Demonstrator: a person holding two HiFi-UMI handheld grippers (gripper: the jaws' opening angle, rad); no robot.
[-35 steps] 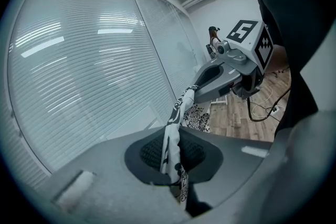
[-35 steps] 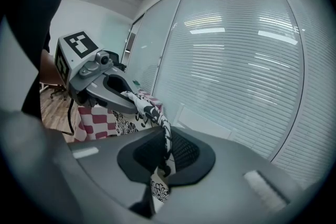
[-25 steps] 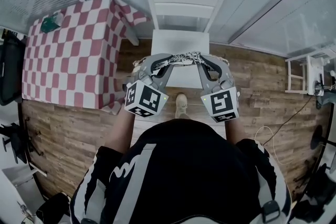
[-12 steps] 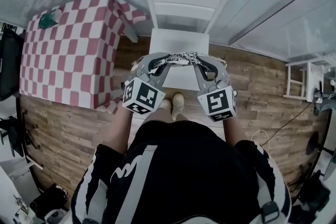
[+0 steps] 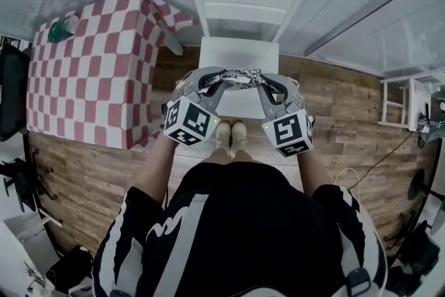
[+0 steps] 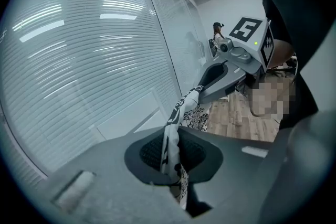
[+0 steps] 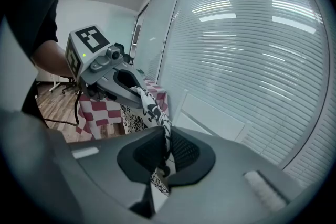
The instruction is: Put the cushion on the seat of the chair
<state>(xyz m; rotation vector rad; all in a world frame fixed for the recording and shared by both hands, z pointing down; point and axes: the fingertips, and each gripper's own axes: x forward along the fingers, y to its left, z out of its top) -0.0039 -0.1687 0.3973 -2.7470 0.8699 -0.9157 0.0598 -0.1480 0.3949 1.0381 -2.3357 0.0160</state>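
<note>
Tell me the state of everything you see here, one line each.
Chair: upright, seat toward the person.
Cushion: held over the seat, pinched at both ends.
Left gripper: shut on the cushion.
Right gripper: shut on the cushion.
Table: draped in checked cloth.

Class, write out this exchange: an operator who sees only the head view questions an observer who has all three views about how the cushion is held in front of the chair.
Operator: Has the left gripper really got the cushion?
Observer: Yes. Its own view shows shut jaws pinching the cushion's edge.
Operator: And the right gripper?
Observer: The same. Its view shows the edge clamped, with a little poking out below the jaws.
Operator: Is the cushion lying flat?
Observer: No. It hangs down between the two, with its floral face upright.
</note>
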